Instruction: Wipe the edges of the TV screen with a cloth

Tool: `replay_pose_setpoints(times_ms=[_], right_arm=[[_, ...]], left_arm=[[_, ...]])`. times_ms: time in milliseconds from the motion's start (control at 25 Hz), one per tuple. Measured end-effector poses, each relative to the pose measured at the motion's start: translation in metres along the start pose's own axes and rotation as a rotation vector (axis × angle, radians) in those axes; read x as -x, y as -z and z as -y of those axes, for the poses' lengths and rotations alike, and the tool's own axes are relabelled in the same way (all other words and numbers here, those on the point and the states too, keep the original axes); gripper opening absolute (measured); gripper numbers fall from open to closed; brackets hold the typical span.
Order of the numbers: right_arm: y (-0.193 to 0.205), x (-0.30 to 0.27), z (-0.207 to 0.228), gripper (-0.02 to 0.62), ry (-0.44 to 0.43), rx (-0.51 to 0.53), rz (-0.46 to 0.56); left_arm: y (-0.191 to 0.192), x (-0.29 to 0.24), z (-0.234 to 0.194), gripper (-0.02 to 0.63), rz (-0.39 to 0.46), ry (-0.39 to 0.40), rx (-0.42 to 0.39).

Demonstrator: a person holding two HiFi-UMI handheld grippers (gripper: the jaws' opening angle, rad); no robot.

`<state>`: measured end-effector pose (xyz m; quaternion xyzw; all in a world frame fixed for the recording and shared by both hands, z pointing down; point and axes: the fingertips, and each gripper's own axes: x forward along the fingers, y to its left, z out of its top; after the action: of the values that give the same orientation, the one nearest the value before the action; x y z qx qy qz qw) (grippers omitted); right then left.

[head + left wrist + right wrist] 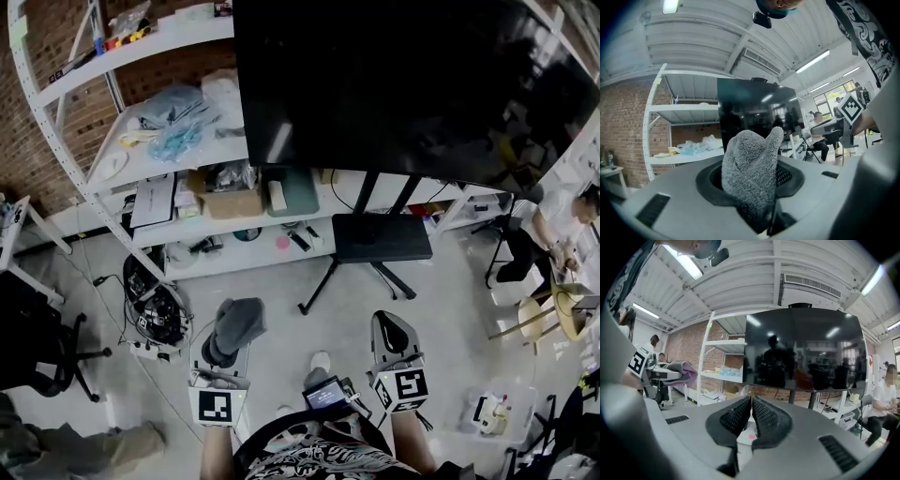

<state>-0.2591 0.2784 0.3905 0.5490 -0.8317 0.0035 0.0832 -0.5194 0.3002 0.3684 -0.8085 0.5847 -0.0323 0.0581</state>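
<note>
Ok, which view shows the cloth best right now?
The left gripper view: the grey cloth fills the centre, clamped between the jaws. The head view shows it small, bunched at the tip of the left gripper. The right gripper view catches it only at its far left edge.

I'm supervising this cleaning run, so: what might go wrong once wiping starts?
The cloth bulges loosely from the left tool, so dragging along the TV edge may pull it free. The TV stands on a slim floor stand; hard pushing might rock it. The shut, empty right tool could bump the TV.
</note>
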Motion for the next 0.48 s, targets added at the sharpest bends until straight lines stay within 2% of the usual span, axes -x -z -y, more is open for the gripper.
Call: replay_pose_setpoints(times_ms=[160, 360, 480], right_arm=[[0.000, -0.031, 0.017, 0.035, -0.019, 0.000, -0.006], [0.001, -0.080, 0.037, 0.035, -0.076, -0.063, -0.026], [0.003, -0.105, 0.043, 0.035, -0.092, -0.045, -0.042]], left_arm=[[0.001, -0.035, -0.005, 0.170, -0.010, -0.003, -0.008], [0.001, -0.087, -0.015, 0.170, -0.025, -0.013, -0.011], [0.007, -0.112, -0.029, 0.170, -0.032, -0.030, -0.013]])
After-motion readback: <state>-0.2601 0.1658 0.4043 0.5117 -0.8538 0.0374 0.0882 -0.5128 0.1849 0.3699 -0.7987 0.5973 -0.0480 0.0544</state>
